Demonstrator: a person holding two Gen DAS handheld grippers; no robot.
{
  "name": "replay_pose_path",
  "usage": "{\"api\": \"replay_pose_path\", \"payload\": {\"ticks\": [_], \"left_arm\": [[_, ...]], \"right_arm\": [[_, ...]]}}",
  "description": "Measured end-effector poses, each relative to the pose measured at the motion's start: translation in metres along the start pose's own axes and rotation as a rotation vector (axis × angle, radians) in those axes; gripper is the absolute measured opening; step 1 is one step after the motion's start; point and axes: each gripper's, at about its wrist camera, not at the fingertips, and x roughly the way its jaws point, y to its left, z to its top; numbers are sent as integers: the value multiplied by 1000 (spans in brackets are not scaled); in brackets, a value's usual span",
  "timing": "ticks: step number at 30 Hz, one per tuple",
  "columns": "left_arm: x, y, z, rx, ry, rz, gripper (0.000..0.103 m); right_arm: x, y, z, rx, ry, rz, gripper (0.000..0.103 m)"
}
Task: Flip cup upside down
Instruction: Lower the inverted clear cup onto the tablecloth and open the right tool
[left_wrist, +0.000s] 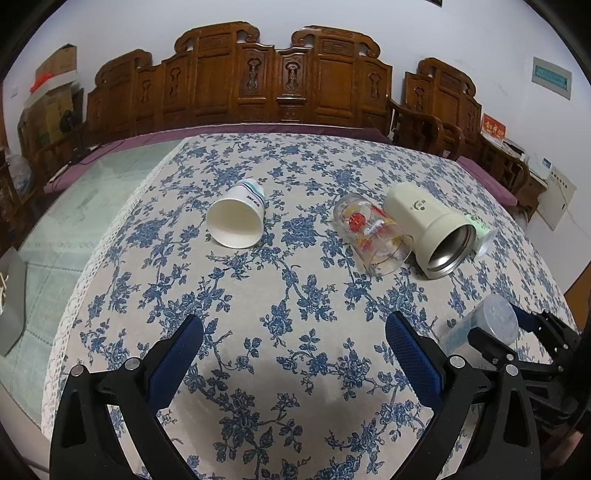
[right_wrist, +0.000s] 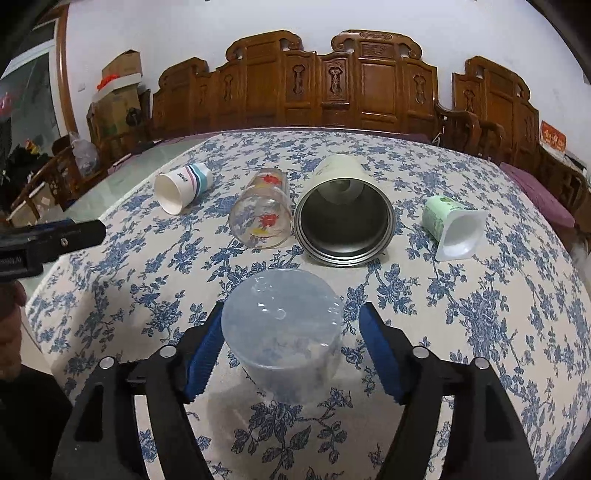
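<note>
A translucent plastic cup (right_wrist: 280, 325) stands upside down on the floral tablecloth (right_wrist: 480, 314), between the blue pads of my right gripper (right_wrist: 291, 332). The jaws are spread; the left pad is close to the cup wall and the right pad stands apart from it. The same cup (left_wrist: 495, 321) and right gripper (left_wrist: 517, 332) show at the right of the left wrist view. My left gripper (left_wrist: 295, 332) is open and empty over bare cloth. It also shows at the left edge of the right wrist view (right_wrist: 55, 240).
Several cups lie on their sides further back: a paper cup (left_wrist: 236, 218), a printed glass (left_wrist: 373, 236), a cream steel-lined mug (left_wrist: 432, 229) and a green yogurt cup (right_wrist: 450, 225). Carved wooden chairs (right_wrist: 362, 85) line the far table edge.
</note>
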Motion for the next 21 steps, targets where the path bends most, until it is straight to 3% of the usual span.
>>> {"api": "replay_pose_path", "payload": {"ticks": [11, 21], "left_arm": [[-2, -35, -21, 64, 40, 10, 95], [-36, -65, -37, 79, 40, 8, 95]], "right_arm": [[-37, -17, -11, 39, -7, -19, 100], [-78, -33, -20, 88, -8, -20, 100]]}}
